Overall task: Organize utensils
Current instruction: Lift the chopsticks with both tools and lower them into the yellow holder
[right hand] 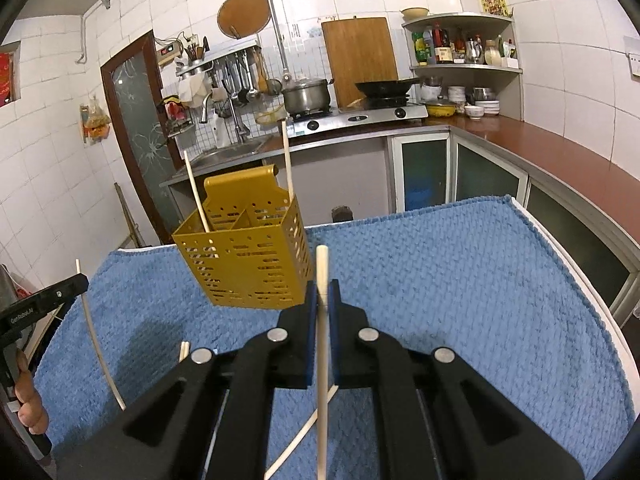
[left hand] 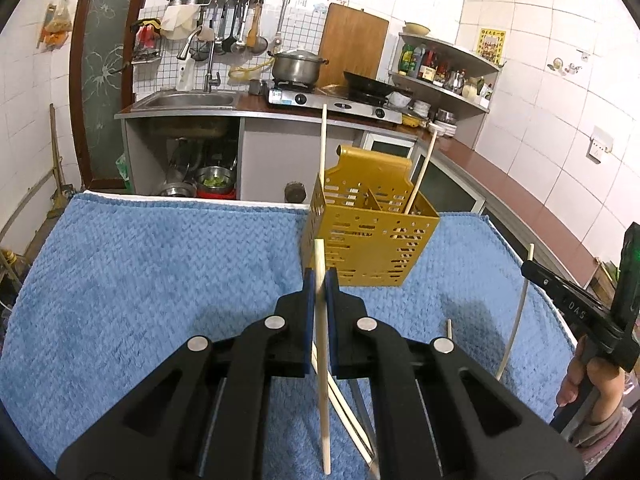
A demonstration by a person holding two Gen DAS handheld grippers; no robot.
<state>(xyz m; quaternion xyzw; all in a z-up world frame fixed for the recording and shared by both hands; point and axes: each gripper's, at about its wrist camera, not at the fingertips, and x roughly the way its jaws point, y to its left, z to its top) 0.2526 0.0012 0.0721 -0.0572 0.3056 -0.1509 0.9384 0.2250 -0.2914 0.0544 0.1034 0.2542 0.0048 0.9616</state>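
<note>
both grippers [left hand: 320, 276] [right hand: 323, 292] clamped on chopsticks [left hand: 321, 320] [right hand: 322, 320] (upright)

Gold slotted utensil caddy [left hand: 370, 236] — pale wooden chopsticks [left hand: 322, 360] — blue knobbly-weave towel [left hand: 160, 280], blue-padded black fingers [left hand: 308, 320].

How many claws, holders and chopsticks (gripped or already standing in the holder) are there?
Claws: 2 (left claw, right claw)
Gold holder: 1
Standing chopsticks: 2 ()
Gripped chopsticks: 2 ()
Total: 7
Loose chopsticks on the towel are partly hidden and not counted.
</note>
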